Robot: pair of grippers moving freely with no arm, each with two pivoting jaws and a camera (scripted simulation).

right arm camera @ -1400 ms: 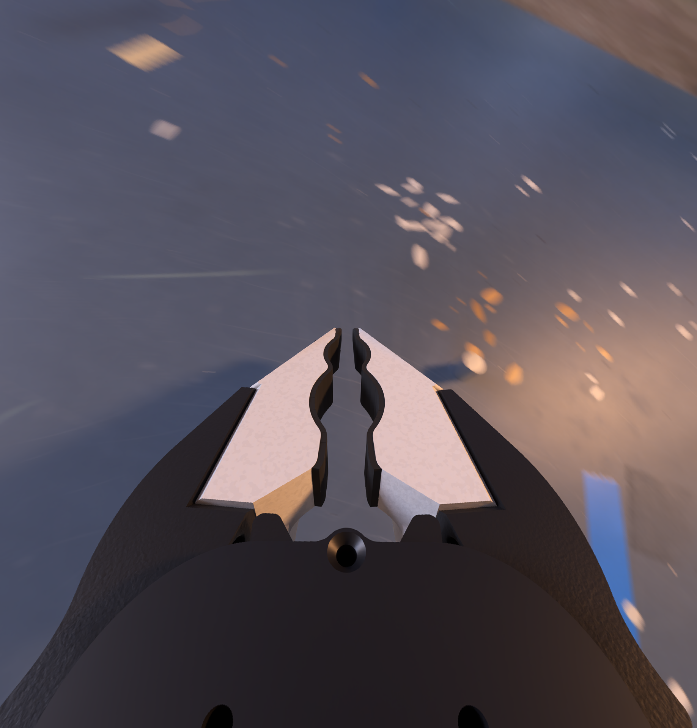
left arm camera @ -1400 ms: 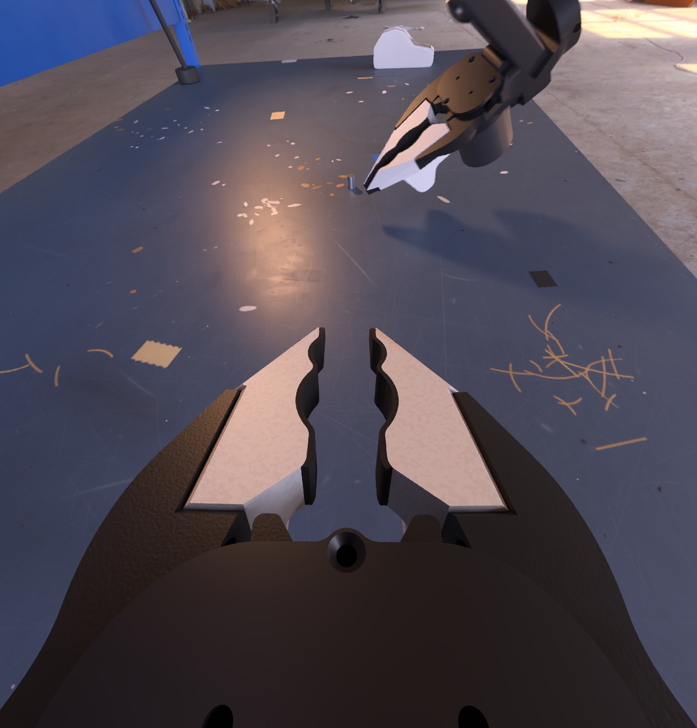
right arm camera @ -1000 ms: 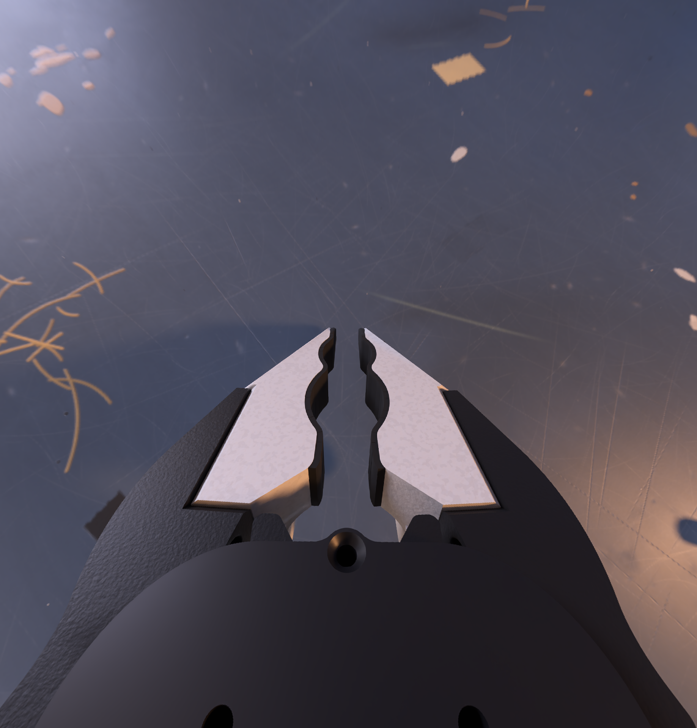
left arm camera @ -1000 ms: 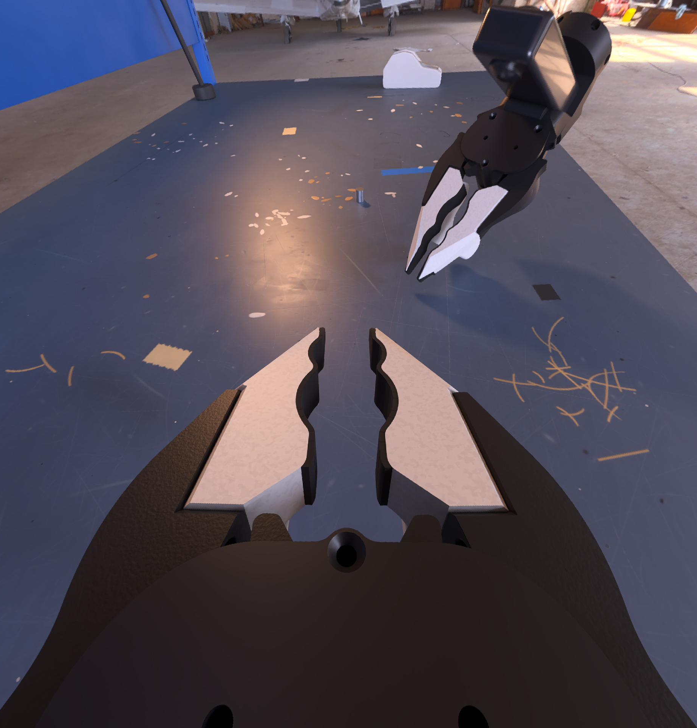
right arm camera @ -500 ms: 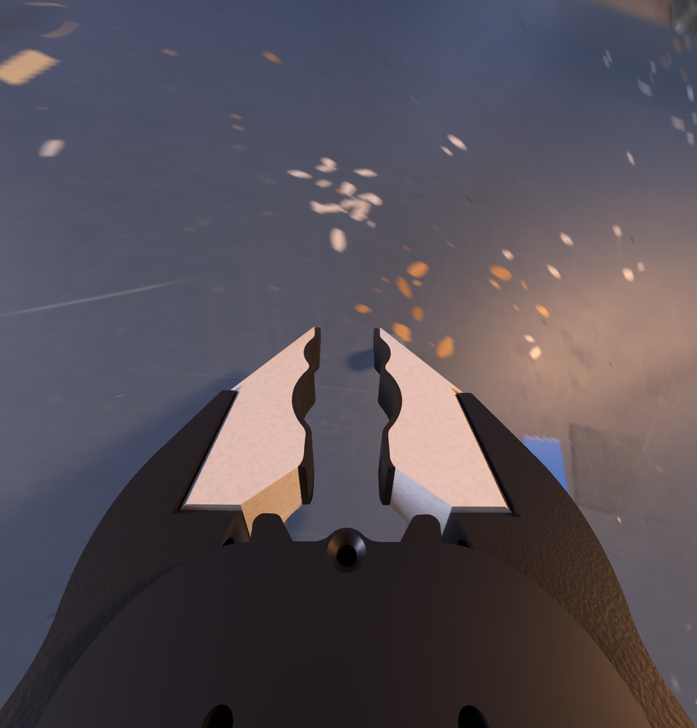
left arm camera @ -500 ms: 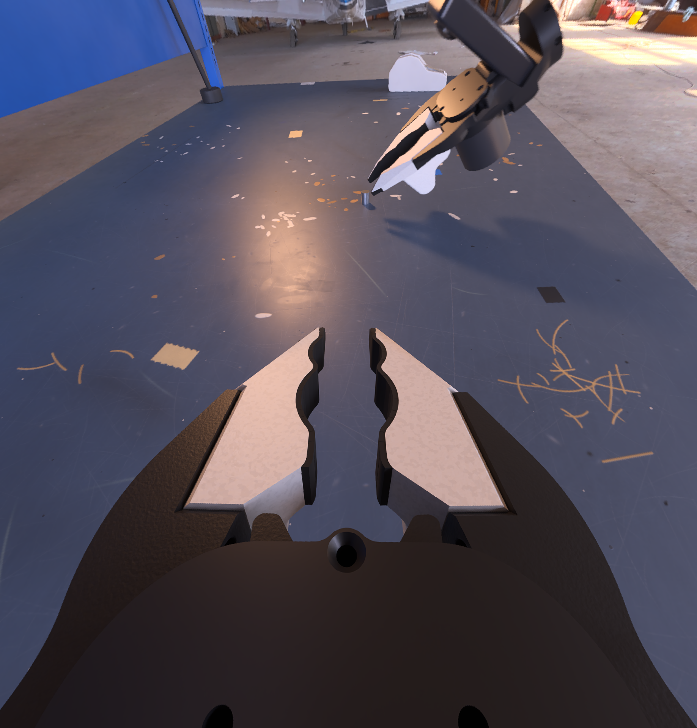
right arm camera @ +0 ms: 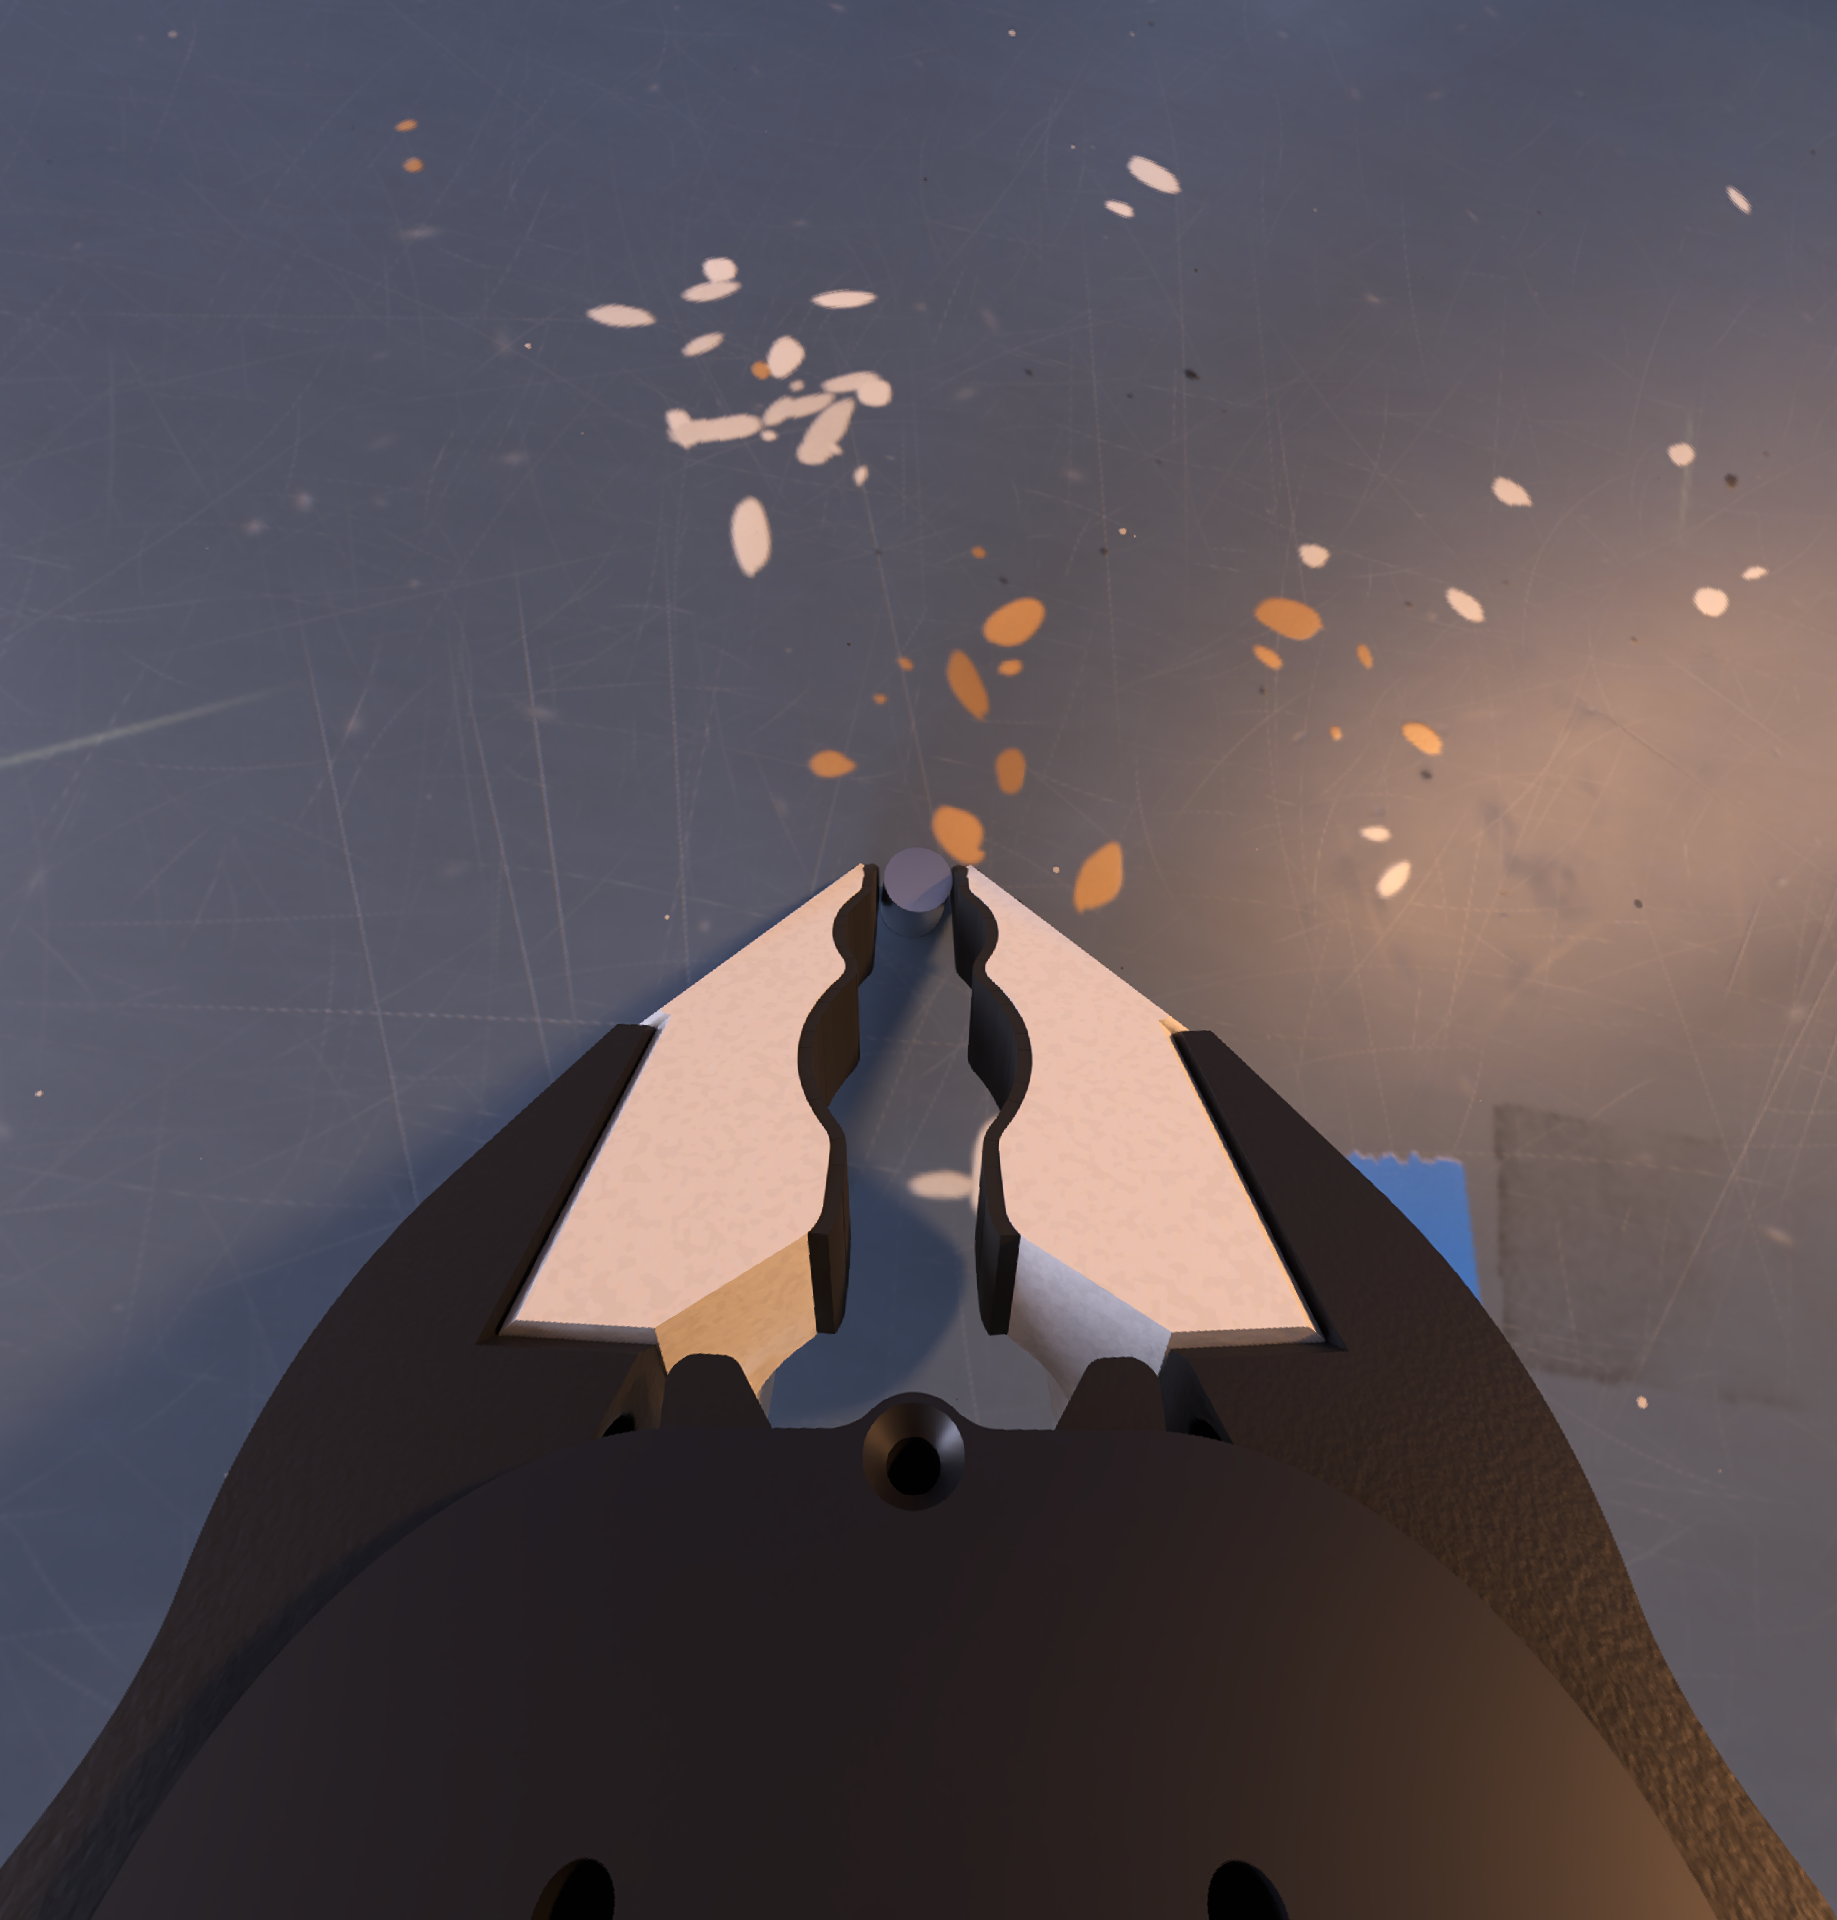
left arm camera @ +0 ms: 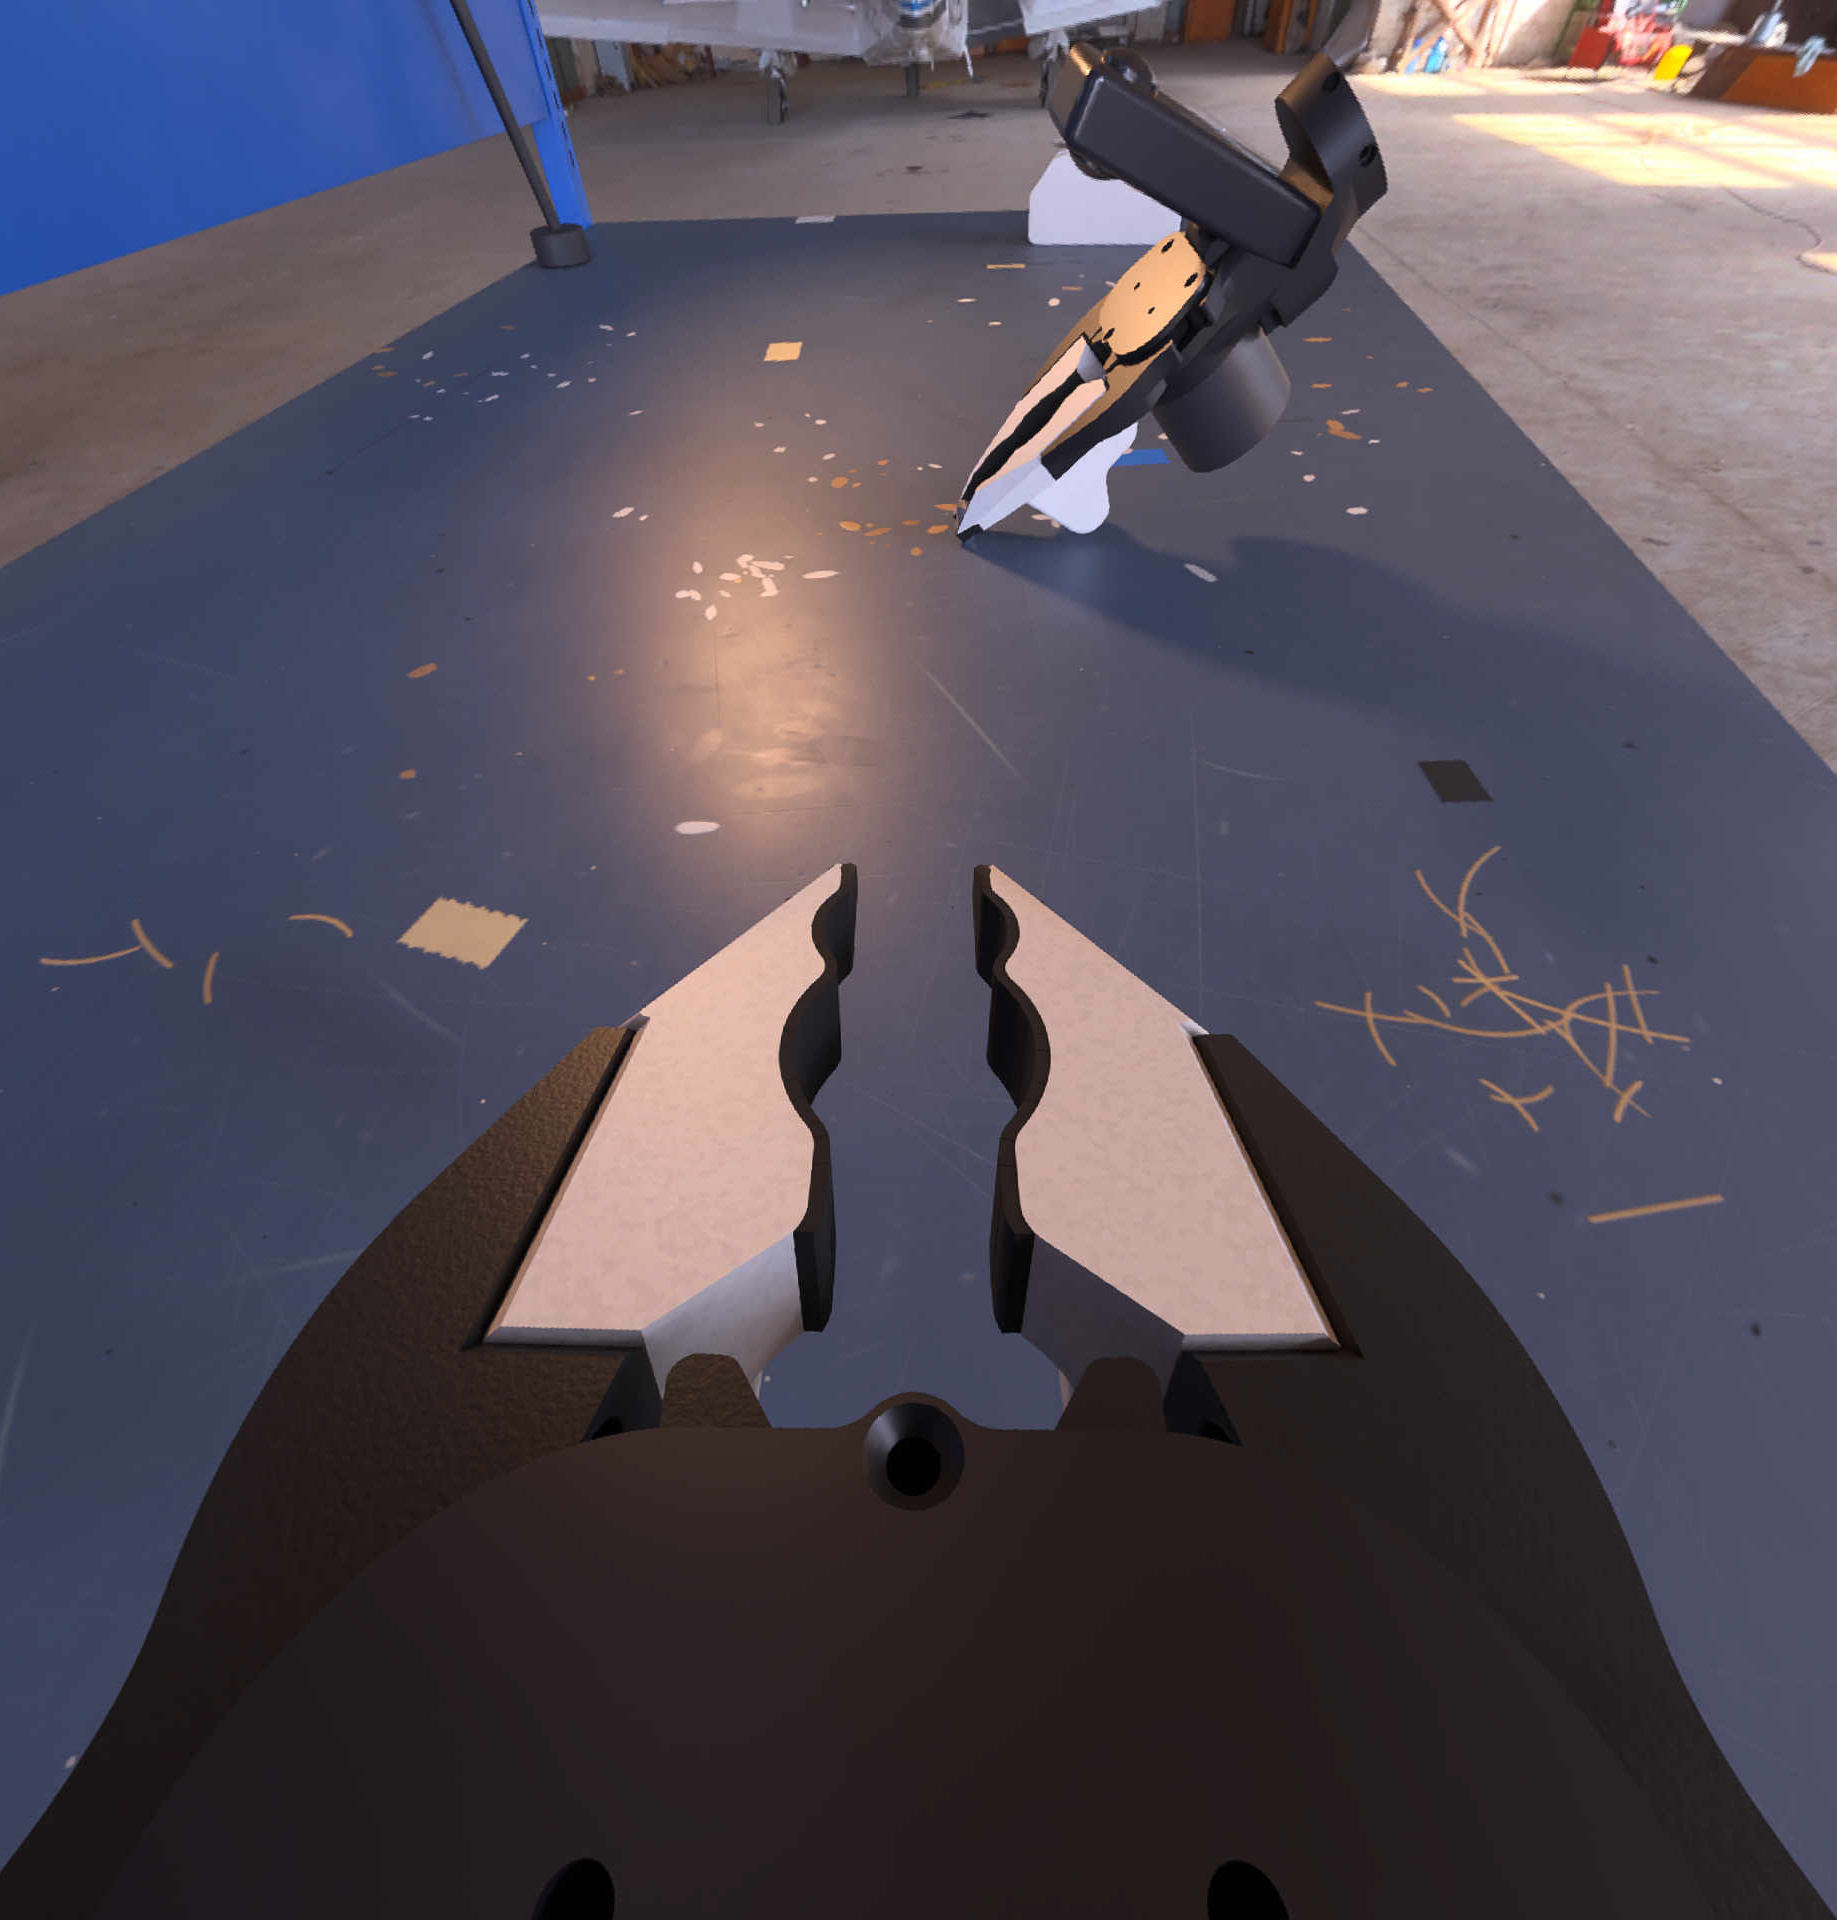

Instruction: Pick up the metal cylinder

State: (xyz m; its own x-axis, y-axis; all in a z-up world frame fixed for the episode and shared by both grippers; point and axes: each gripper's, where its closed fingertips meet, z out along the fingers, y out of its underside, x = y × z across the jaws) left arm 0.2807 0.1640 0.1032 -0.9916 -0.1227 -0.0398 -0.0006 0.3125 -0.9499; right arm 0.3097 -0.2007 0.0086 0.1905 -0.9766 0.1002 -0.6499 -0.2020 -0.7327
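Metal cylinder (right arm camera: 915,891) upright btwn right gripper (right arm camera: 915,878) tips, contact unclear; left gripper (left arm camera: 914,883) fingers apart, empty.

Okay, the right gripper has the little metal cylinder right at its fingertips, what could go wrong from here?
1. The metal cylinder sits only at the very tips of the right gripper, ahead of the curved notches, so it may squirt forward when squeezed.
2. It stands upright on the scratched dark tabletop; an uneven close could tip it over.
3. In the left wrist view the fingertips look very near the surface, so they might scrape it.
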